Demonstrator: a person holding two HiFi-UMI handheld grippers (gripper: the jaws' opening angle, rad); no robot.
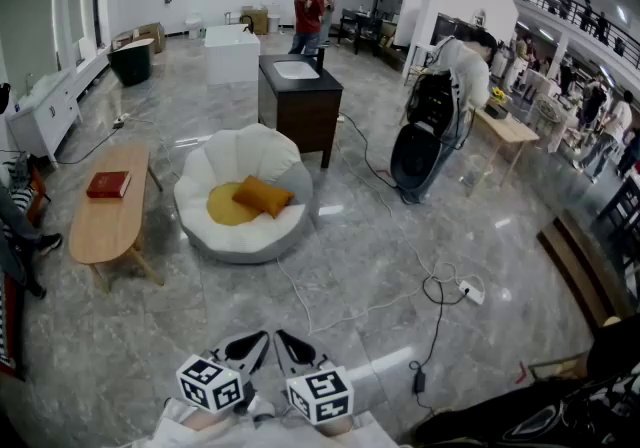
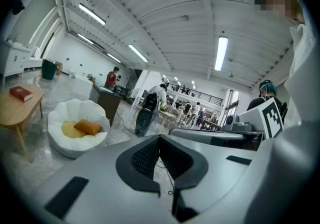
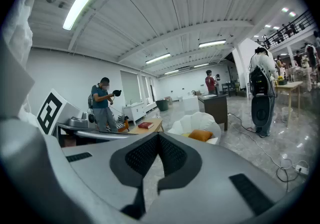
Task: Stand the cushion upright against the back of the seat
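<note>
An orange cushion (image 1: 263, 196) lies flat on the yellow pad of a white shell-shaped seat (image 1: 205, 171) on the floor, well ahead of me. Both grippers are held low and close together at the bottom of the head view, far short of the seat. My left gripper (image 1: 262, 337) is shut with nothing between its jaws, and so is my right gripper (image 1: 281, 337). In the left gripper view, the cushion (image 2: 88, 127) and seat (image 2: 60, 113) show at the left beyond the gripper (image 2: 160, 138). In the right gripper view, the cushion (image 3: 201, 135) rests in the seat (image 3: 196, 120) just right of the gripper (image 3: 158, 136).
A wooden oval table (image 1: 100, 226) with a red book (image 1: 108, 184) stands left of the seat. Behind the seat is a dark sink cabinet (image 1: 300, 106). A person bends over black equipment (image 1: 420, 151) at the right. Cables and a power strip (image 1: 470, 290) lie on the floor.
</note>
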